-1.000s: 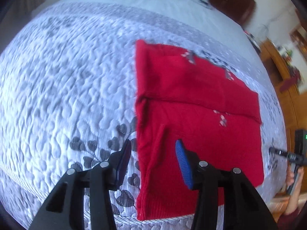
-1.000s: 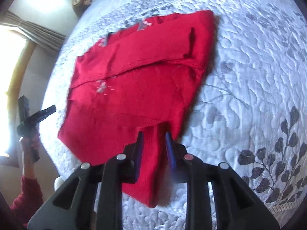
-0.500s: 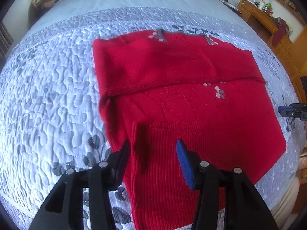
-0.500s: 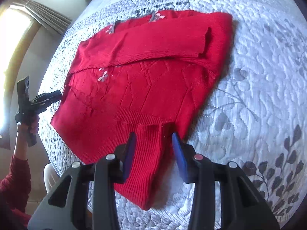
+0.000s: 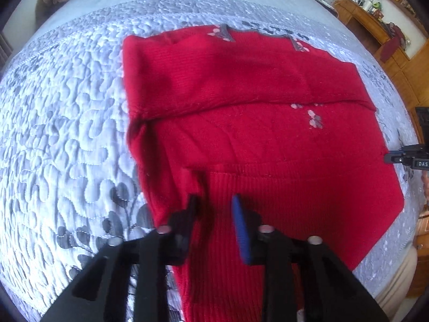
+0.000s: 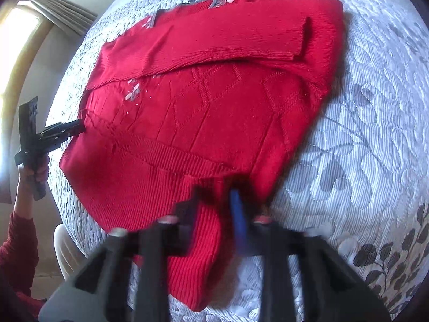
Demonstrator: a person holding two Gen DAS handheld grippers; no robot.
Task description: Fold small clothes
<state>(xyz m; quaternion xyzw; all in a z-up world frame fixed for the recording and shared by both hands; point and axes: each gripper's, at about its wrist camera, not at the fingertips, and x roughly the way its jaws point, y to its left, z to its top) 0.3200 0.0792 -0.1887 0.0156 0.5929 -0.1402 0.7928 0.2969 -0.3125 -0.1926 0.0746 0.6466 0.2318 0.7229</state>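
Pinching one red sweater (image 5: 268, 139) on the bed (image 5: 67, 134), my right claw (image 6: 214, 201) grips its hem; my left claw (image 5: 214, 206) is closing around ribbing.

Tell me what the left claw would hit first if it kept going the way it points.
The red sweater: the left claw points steeply down at its ribbed hem, which lies between the closing jaws. Right under that is the quilted bedspread. How much gap is left is hard to judge.
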